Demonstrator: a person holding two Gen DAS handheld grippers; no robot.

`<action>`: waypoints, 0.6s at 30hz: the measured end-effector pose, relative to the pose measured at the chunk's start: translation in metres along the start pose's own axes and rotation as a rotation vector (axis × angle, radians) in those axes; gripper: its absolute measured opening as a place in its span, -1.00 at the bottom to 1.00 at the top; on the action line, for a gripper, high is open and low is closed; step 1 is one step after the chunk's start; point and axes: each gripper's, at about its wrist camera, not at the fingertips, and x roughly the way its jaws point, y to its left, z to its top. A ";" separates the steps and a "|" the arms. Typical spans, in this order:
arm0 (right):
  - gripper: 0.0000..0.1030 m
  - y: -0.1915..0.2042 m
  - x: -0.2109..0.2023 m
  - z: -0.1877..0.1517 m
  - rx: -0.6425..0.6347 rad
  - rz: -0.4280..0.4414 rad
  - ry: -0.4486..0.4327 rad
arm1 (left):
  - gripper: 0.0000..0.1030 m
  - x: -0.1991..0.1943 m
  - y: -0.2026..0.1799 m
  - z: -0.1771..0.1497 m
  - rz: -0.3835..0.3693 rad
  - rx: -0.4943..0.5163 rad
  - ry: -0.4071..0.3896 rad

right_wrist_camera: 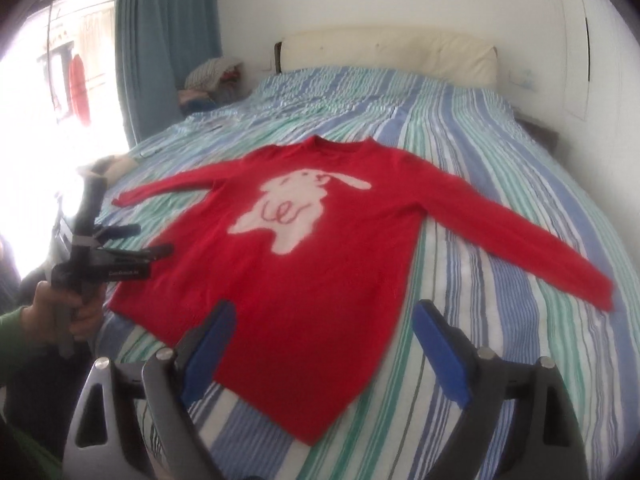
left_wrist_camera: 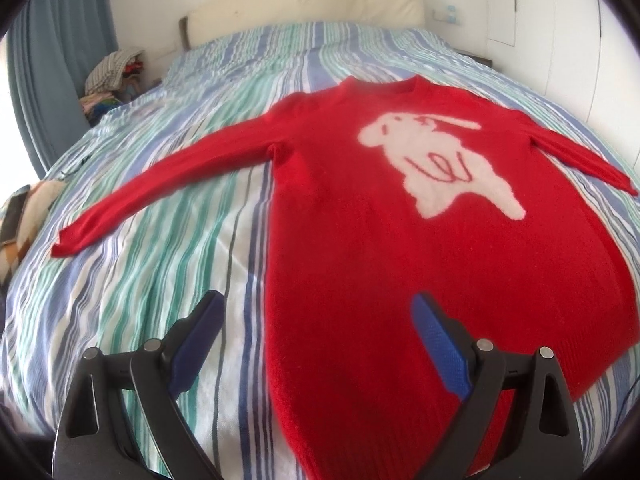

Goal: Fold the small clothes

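Observation:
A red sweater [left_wrist_camera: 360, 240] with a white animal figure lies flat, front up, on the striped bed, both sleeves spread out to the sides. It also shows in the right wrist view [right_wrist_camera: 312, 264]. My left gripper [left_wrist_camera: 318, 304] is open and empty, hovering over the sweater's lower left hem. My right gripper [right_wrist_camera: 324, 312] is open and empty above the sweater's lower right hem. The left gripper also shows in the right wrist view [right_wrist_camera: 150, 240], held in a hand at the sweater's left edge.
The bed [left_wrist_camera: 168, 264] has a blue, green and white striped cover and a cream headboard [left_wrist_camera: 304, 8]. A pile of clothes [left_wrist_camera: 114, 74] sits at the far left beside blue curtains [right_wrist_camera: 168, 40]. White wall and cupboards stand on the right.

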 end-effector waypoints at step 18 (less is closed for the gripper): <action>0.72 -0.026 0.038 -0.066 0.162 -0.049 0.271 | 0.84 -0.009 0.010 0.004 0.018 -0.040 -0.024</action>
